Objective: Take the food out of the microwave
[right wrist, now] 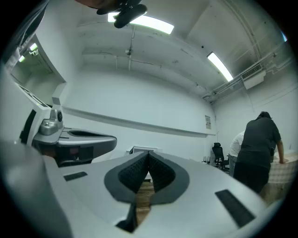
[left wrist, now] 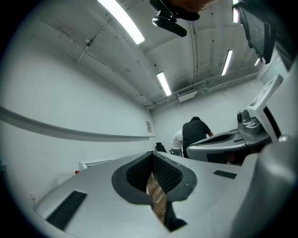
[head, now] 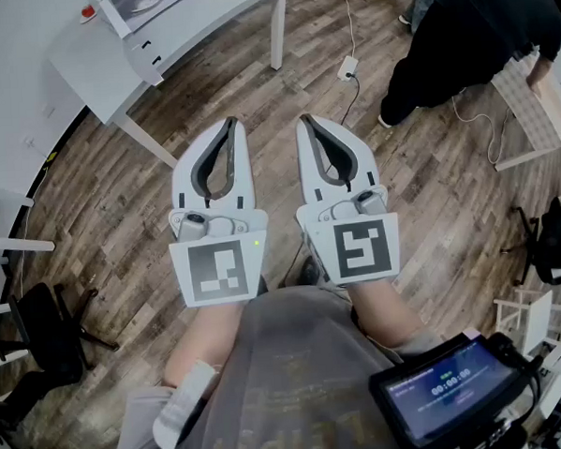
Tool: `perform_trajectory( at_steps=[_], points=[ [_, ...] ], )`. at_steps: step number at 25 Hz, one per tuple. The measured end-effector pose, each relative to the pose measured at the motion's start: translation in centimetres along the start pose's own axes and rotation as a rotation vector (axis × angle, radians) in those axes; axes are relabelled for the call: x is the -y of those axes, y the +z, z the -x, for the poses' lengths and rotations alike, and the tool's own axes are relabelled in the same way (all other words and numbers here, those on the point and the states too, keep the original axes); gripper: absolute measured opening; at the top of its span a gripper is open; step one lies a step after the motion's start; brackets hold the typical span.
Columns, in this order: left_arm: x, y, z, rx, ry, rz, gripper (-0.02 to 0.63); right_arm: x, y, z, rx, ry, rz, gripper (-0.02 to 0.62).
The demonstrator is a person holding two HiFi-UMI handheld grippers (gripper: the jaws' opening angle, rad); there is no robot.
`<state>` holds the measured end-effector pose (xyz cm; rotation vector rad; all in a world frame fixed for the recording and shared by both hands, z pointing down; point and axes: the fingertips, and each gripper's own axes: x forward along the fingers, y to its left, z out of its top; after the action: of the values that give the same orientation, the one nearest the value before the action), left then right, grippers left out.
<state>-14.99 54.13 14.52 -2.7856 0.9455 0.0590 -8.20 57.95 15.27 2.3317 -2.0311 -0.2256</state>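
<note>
Both grippers are held side by side at level height over the wood floor, pointing away from me. My left gripper (head: 230, 123) is shut, its dark pads meeting at the tips (left wrist: 152, 153) with nothing between them. My right gripper (head: 305, 120) is also shut and empty, pads touching (right wrist: 148, 151). A white box-like appliance (head: 143, 10) stands on the white table (head: 84, 60) at the far left, well ahead of the left gripper. No food shows in any view.
A person in black (head: 467, 31) bends over a white rack (head: 527, 103) at the far right. A white plug block with a cable (head: 347, 67) lies on the floor ahead. A black chair (head: 42, 325) stands at the left. A small screen (head: 449, 388) hangs at my lower right.
</note>
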Motion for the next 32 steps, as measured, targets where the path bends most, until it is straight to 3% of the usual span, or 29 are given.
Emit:
perform_trajectory(
  at_steps=[19, 26, 32],
  points=[
    [3.9, -0.1, -2.1, -0.022, 0.012, -0.023, 0.008, 4.2, -1.4, 0.9, -0.01, 0.026, -0.056, 0.008],
    [6.4, 0.3, -3.4, -0.025, 0.05, -0.029, 0.008, 7.2, -1.7, 1.6, -0.01, 0.074, -0.069, 0.008],
    [5.9, -0.4, -4.5, -0.03, 0.093, -0.004, 0.008, 7.7, -2.6, 0.5, -0.021, 0.111, -0.068, 0.008]
  ],
)
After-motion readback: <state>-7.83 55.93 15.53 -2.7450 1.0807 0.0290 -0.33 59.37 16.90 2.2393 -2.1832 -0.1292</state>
